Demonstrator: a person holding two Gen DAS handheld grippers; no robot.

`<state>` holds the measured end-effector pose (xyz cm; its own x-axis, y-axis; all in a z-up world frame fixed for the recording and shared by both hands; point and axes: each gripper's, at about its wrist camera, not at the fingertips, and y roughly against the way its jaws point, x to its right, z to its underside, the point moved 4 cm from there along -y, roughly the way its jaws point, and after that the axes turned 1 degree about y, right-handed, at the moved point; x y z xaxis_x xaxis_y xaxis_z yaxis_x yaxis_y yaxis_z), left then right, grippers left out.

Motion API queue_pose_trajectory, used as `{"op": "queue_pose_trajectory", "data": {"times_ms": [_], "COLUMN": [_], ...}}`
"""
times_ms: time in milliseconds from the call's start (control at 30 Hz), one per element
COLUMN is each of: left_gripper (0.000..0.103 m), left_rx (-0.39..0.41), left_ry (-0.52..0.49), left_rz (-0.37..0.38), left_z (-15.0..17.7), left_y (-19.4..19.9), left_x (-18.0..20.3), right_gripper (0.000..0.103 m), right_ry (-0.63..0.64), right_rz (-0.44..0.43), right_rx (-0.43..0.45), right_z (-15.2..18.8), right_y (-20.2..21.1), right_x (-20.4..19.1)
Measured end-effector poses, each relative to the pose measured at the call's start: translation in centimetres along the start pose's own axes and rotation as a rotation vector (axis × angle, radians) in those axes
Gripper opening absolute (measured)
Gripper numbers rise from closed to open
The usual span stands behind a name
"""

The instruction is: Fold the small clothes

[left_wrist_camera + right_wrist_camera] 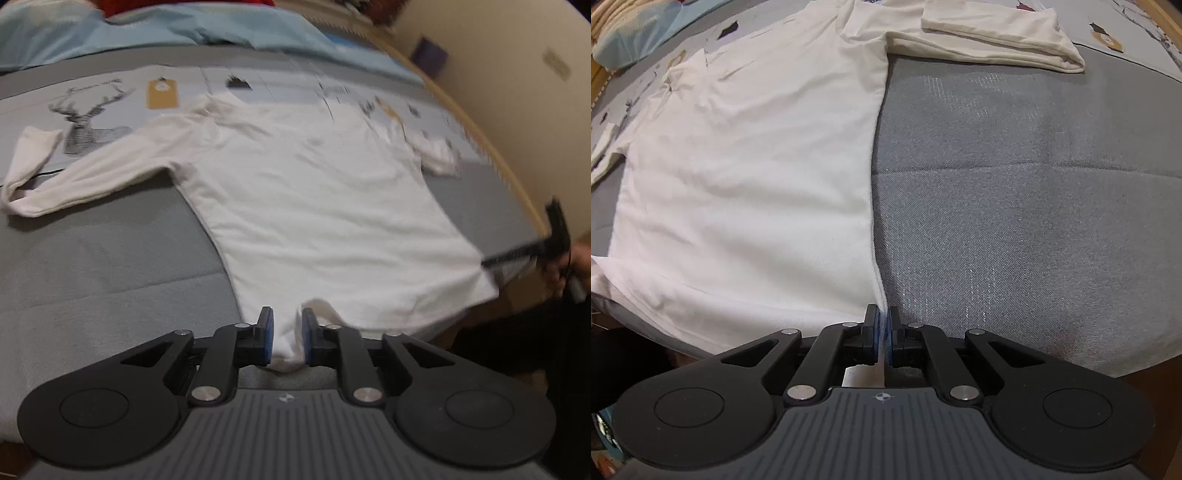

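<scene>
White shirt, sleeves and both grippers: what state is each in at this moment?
White shirt: spread flat on the grey bed.
Left sleeve: stretched out, cuff folded back.
Right sleeve: doubled over.
Left gripper: hem between jaws, slightly apart.
Right gripper: shut on hem corner.

You work over a grey woven bed cover (pixel 1015 192) with creases across its surface. At its far end lies a pale printed panel carrying a deer-head drawing (pixel 90 118) and, just beside it, a mustard tag motif (pixel 162 94). Beyond the panel you see a light blue bedsheet (pixel 155 33), bunched, with a red item (pixel 184 5) at its far edge. A wooden bed frame (pixel 476 136) runs along 1 side, next to a cream wall (pixel 498 48).
</scene>
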<state>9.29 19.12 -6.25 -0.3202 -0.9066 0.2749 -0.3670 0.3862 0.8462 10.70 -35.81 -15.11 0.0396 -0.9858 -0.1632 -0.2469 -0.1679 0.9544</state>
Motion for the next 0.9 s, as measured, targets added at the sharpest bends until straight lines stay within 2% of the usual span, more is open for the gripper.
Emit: {"op": "queue_pose_trajectory", "data": {"times_ms": [33,167,367,500,533,600,633,667,700,833,900], "left_gripper": [0.029,0.043,0.043,0.042,0.04,0.02,0.004,0.002,0.002,0.001,0.001], "left_rx": [-0.022,-0.084,-0.062,-0.076,-0.111,-0.189,-0.21,-0.218,-0.215,-0.173,-0.19], "left_ry": [-0.018,-0.056,0.042,0.024,0.001,-0.048,-0.073,-0.1,-0.118,-0.171,-0.218], "left_rz": [-0.015,-0.053,-0.011,-0.026,-0.049,-0.082,-0.091,-0.099,-0.099,-0.028,0.002], "left_z": [0.0,0.5,-1.1,-1.9,-1.7,-0.7,-0.3,0.1,0.4,1.4,2.6], "left_y": [-0.8,-3.4,-4.9,-5.7,-6.2,-7.1,-7.3,-7.2,-6.9,-4.3,-3.3], "left_x": [0.3,0.6,0.4,1.4,1.5,1.8,1.9,2.0,2.0,2.3,2.7], "right_gripper": [0.004,0.008,0.025,0.026,0.026,0.026,0.023,0.012,0.007,0.006,0.005], "right_ry": [0.004,0.054,0.15,0.2,0.211,0.219,0.218,0.217,0.21,0.177,0.158], "right_rz": [0.006,0.015,0.013,0.023,0.027,0.026,0.024,0.023,0.017,-0.025,-0.043], "right_rx": [-0.007,-0.052,-0.116,-0.149,-0.152,-0.152,-0.15,-0.146,-0.139,-0.102,-0.091], "right_z": [0.1,0.4,1.5,2.0,1.9,1.8,1.7,1.6,1.4,0.8,0.7], "right_y": [-0.1,-1.0,-1.9,-2.5,-2.6,-2.6,-2.6,-2.6,-2.4,-1.3,-0.9], "right_x": [-0.1,-1.0,-2.4,-3.1,-3.2,-3.4,-3.3,-3.2,-3.0,-2.2,-1.5]}}
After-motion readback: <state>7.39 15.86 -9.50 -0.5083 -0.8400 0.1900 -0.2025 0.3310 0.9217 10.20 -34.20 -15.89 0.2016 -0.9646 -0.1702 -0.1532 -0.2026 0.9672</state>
